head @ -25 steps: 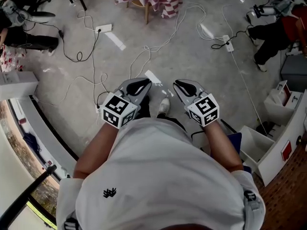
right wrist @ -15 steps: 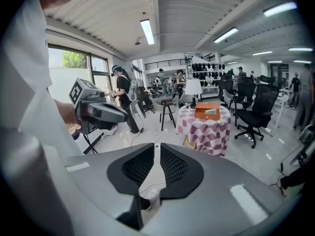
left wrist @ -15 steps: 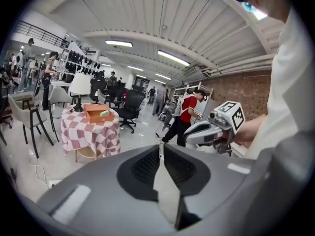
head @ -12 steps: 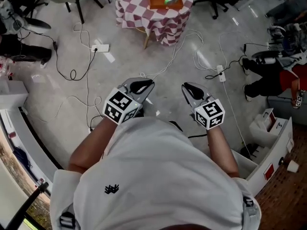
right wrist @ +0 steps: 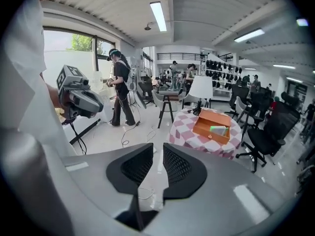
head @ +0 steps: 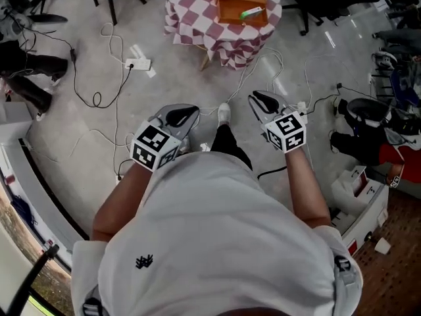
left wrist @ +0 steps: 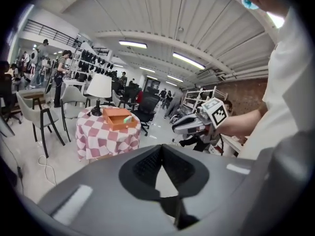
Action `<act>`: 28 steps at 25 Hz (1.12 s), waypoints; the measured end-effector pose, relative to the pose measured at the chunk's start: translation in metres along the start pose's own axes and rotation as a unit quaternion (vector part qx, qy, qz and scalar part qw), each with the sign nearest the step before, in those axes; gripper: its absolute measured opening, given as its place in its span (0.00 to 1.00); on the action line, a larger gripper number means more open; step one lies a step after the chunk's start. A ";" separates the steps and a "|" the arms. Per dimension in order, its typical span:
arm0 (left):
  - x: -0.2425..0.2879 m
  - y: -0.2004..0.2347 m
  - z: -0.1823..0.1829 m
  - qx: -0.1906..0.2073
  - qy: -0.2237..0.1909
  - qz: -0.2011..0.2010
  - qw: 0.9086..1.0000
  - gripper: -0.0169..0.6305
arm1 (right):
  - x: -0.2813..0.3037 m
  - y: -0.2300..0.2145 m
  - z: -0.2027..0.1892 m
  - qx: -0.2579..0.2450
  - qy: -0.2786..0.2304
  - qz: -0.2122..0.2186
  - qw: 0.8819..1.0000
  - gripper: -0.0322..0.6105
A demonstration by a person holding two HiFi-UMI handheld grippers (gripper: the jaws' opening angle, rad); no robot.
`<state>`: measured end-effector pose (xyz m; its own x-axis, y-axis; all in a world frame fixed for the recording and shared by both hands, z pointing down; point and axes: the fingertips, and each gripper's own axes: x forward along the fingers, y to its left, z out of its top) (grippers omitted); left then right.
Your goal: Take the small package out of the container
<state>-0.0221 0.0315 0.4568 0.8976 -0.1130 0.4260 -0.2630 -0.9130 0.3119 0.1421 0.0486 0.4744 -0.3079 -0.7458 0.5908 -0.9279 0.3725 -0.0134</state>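
An open orange container (head: 240, 0) stands on a small table with a red-and-white checked cloth (head: 197, 25), some way ahead of me. A small green package (head: 252, 12) lies inside it, also seen as the package (right wrist: 219, 130) in the container (right wrist: 212, 125) and the container (left wrist: 117, 118). My left gripper (head: 186, 114) is held at waist height over the floor, jaws shut and empty (left wrist: 161, 149). My right gripper (head: 258, 99) is beside it; its jaws (right wrist: 157, 156) are opening, a narrow gap showing with nothing in it. Both are well short of the table.
Cables and a power strip (head: 138, 63) trail over the concrete floor between me and the table. A white lamp (right wrist: 201, 90) stands on the table. Chairs (right wrist: 268, 134) surround it. A person (right wrist: 118, 85) stands at the left. White bins (head: 358, 189) sit at my right.
The checked table with the orange container has come fully into the head view and nearer. Both grippers stay side by side in front of me, moving along toward it.
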 end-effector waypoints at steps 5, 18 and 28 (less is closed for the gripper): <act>0.023 0.048 0.017 -0.028 -0.006 0.045 0.999 0.11 | 0.053 -0.085 0.016 -0.043 0.017 0.023 0.999 0.11; 0.101 0.118 0.099 -0.075 -0.025 0.165 0.983 0.11 | 0.178 -0.286 0.038 -0.214 0.106 0.087 0.967 0.17; 0.108 0.144 0.112 -0.123 -0.038 0.256 0.958 0.11 | 0.268 -0.344 0.012 -0.364 0.185 0.150 0.901 0.22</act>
<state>0.0770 -0.1558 0.4523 0.6493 -0.5585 0.5162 -0.7428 -0.6114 0.2729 0.3759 -0.2858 0.6273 -0.3059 -0.3672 0.8784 -0.3902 0.8899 0.2361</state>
